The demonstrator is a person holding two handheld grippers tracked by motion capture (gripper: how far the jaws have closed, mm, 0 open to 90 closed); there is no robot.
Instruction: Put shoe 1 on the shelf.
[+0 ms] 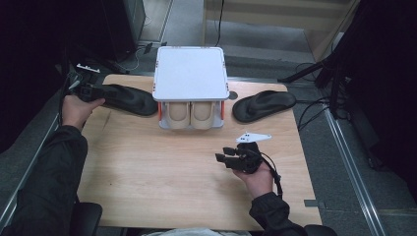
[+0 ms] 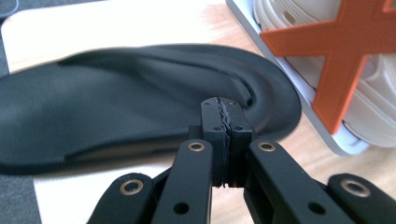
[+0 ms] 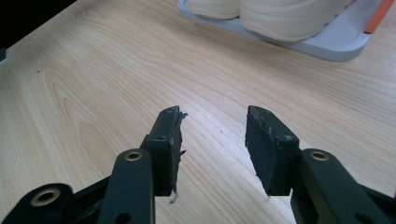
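A: Report the left tongs (image 1: pixel 102 92).
B: In the high view they sit at the upper left of the frame, at the heel end of the left black insole (image 1: pixel 127 99). In the left gripper view the two jaws stand pressed together at centre frame, pad against pad. The near rim of that insole (image 2: pixel 140 102) lies right behind the tips; whether an edge of it is pinched between the pads I cannot tell.

A: Position of that insole?
B: Flat on the wooden counter (image 1: pixel 162 167), upper left of the high view, its toe end just beside the white rack (image 1: pixel 190 73) at upper centre. An orange cross brace (image 2: pixel 348 51) of the rack fills the upper right of the left gripper view.

A: The rack's contents?
B: A pair of cream shoes (image 1: pixel 191 114) on the lower shelf, toes toward the bottom of the frame.

A: The right tongs (image 1: pixel 223 154)?
B: Lower right of centre in the high view, held above bare counter, jaws apart with nothing between them. Wood grain shows through the gap in the right gripper view.

A: Anything else?
B: A second black insole (image 1: pixel 264 104) lies at the upper right, just beside the rack, well apart from the right tongs.
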